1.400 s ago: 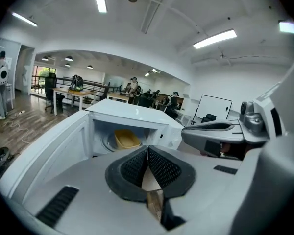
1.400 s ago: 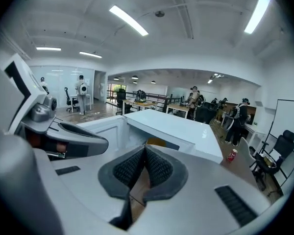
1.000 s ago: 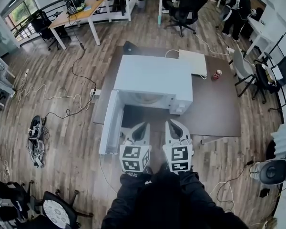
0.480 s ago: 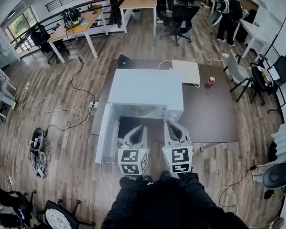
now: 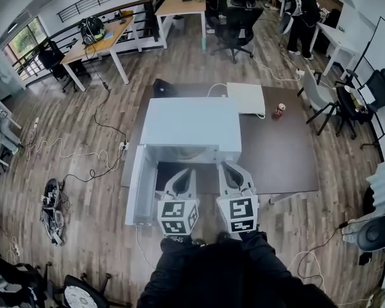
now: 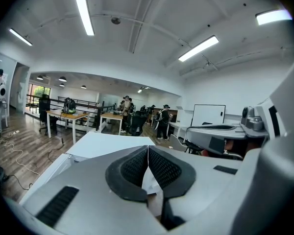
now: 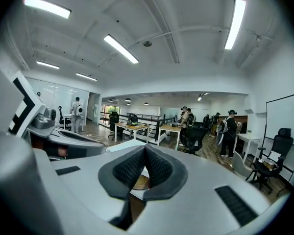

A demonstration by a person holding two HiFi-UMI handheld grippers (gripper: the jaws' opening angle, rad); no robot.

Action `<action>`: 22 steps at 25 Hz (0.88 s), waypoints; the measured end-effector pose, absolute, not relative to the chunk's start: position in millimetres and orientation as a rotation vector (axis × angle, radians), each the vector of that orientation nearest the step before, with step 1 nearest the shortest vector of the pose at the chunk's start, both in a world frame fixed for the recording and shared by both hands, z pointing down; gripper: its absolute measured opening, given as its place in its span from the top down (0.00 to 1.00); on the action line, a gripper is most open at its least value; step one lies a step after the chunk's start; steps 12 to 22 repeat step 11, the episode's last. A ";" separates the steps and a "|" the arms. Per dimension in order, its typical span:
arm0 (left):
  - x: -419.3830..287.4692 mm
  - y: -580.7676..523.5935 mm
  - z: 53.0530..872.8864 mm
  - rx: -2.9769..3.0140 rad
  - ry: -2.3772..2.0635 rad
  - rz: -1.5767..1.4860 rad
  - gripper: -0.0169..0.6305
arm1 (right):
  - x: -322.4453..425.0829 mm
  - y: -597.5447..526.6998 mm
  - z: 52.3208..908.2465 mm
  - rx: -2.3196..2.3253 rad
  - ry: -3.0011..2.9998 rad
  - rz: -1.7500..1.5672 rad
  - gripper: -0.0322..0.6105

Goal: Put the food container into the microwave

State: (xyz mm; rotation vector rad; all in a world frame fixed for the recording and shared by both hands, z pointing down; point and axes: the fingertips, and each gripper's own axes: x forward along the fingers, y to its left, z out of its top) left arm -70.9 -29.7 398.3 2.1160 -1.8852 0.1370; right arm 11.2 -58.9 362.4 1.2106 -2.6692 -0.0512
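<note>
Clenching empty fingers, left gripper [image 5: 188, 172] and right gripper [image 5: 229, 167] point at the microwave [image 5: 189, 124] just ahead.

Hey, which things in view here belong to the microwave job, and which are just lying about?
For the job:
microwave
its open door
left tongs and right tongs, both shut
(no food container clearly shows)

Lying about:
red can
white box behind the microwave
cable bundle on the floor
</note>
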 end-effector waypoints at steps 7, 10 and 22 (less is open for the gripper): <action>-63.5 -36.7 400.7 2.128 -1.872 0.147 0.92 | 17.7 -63.7 362.9 1.219 -2.671 -0.056 0.91; -56.5 -40.8 401.1 2.137 -1.867 0.148 0.92 | 23.7 -67.3 363.4 1.222 -2.671 -0.058 0.91; -53.6 -42.4 401.2 2.140 -1.866 0.149 0.92 | 26.2 -68.6 363.7 1.223 -2.672 -0.058 0.91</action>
